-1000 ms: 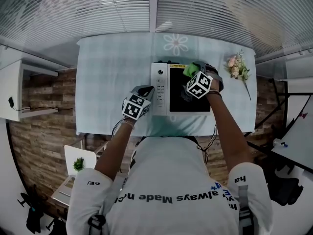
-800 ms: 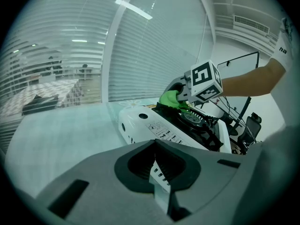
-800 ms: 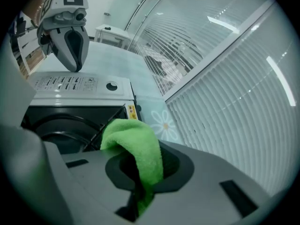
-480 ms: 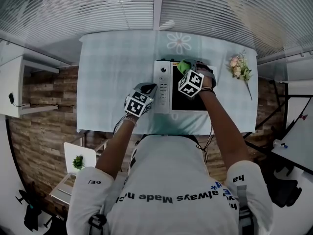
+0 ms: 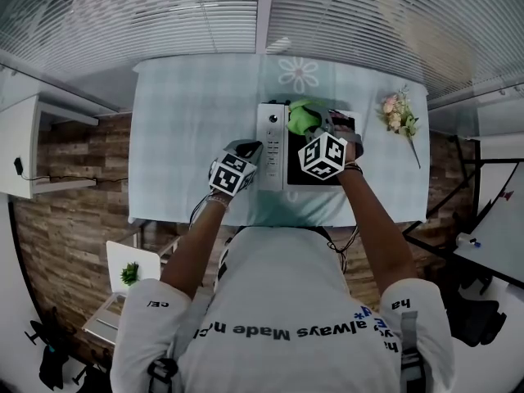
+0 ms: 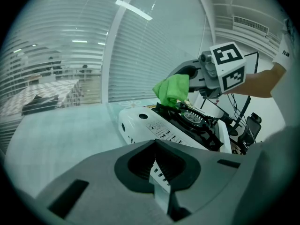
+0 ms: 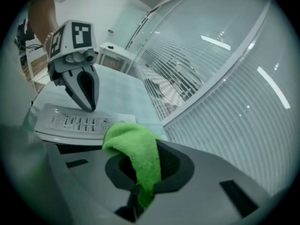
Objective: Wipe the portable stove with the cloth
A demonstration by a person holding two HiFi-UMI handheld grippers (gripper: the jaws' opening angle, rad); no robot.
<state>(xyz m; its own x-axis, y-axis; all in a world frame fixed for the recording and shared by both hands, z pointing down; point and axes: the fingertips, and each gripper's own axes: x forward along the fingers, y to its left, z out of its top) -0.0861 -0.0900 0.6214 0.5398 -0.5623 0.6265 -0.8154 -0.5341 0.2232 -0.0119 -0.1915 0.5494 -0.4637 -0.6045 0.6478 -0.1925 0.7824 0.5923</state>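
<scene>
The fluffy green cloth [image 7: 136,156] is pinched tight in the right gripper [image 6: 191,77]. It bunches out past the tips, just over the far corner of the white portable stove with the black burner top [image 6: 154,128]. The bumpy black grate under those tips could catch the cloth and tug it out of the jaws. The left gripper [image 7: 88,104] is closed with nothing in it, and its tips seem to rest on the stove's button side. If they slip, a hard rub could push the stove along the pale checked table [image 5: 196,113].
</scene>
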